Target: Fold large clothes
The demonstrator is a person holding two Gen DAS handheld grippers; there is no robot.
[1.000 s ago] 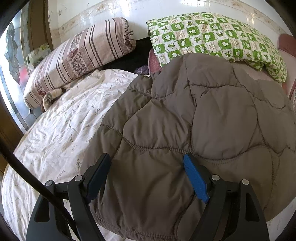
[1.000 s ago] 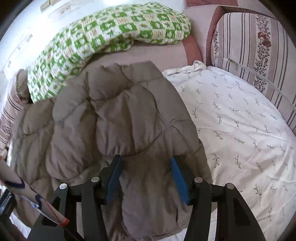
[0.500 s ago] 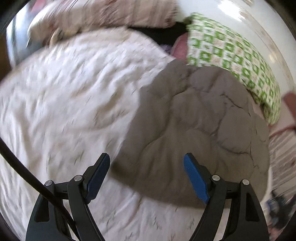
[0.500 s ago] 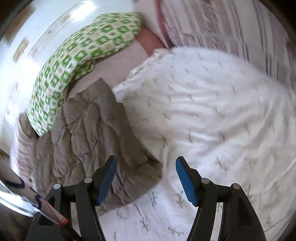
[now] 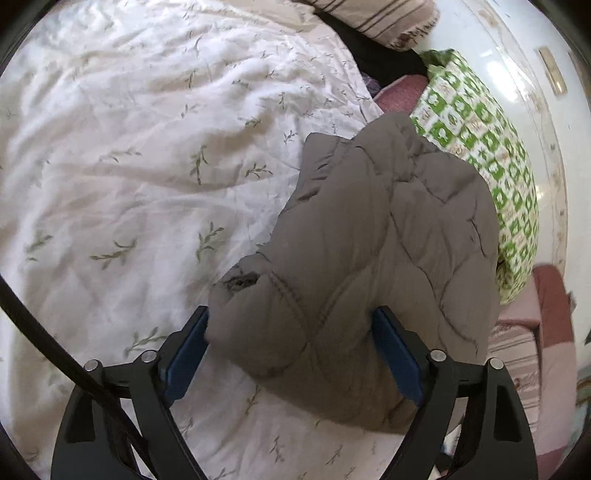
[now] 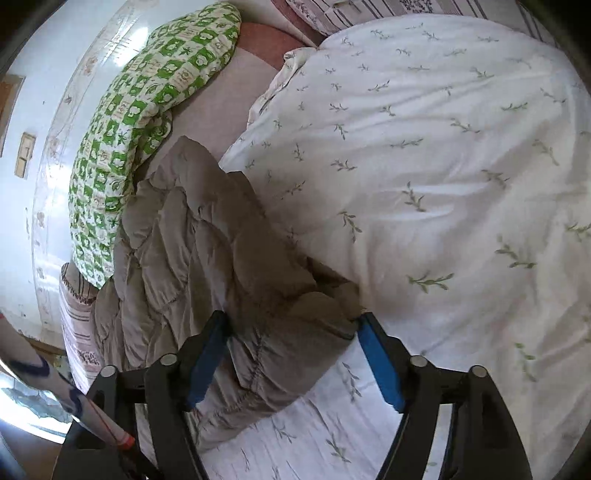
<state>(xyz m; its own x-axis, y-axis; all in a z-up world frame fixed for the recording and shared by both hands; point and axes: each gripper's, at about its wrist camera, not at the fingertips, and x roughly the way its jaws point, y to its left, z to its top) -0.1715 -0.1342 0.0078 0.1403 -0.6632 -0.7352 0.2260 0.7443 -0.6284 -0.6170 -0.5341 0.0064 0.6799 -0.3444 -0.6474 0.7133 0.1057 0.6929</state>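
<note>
1. Nearest the left wrist camera, the left gripper [image 5: 291, 341] stands wide, its jaws having just opened further. A bulky corner of the brown quilted jacket [image 5: 369, 236] lies between the blue pads [image 5: 397, 356], and the cloth seems to brush both inner faces. I read this as released rather than clenched, since nothing looks squeezed.

2. Nearest the right wrist camera, the right gripper [image 6: 293, 356] is likewise spread, its jaws having just been opening. The stitched hem end of the jacket [image 6: 207, 251] sits in the gap, touching the pad at 9 o'clock and reaching almost to the one at 3 o'clock; it looks let go, not grasped.

3. From the left view the jacket runs from 6 o'clock up toward 1 o'clock as a doubled, fairly compact bundle on the white leaf-print sheet [image 5: 147, 166].

4. From the right view it stretches from 6 toward 11 o'clock, its layers bunched and uneven.

5. Progress, as I judge it: at least one fold is laid, with layers stacked over one another. Squaring the edges and perhaps another fold to shorten the bundle remain.

6. Farther off, the green checked pillow [image 5: 491, 166] touches the jacket's far edge at 2 o'clock in the left view, and a striped pillow [image 5: 384, 14] lies at 12 o'clock.
</note>
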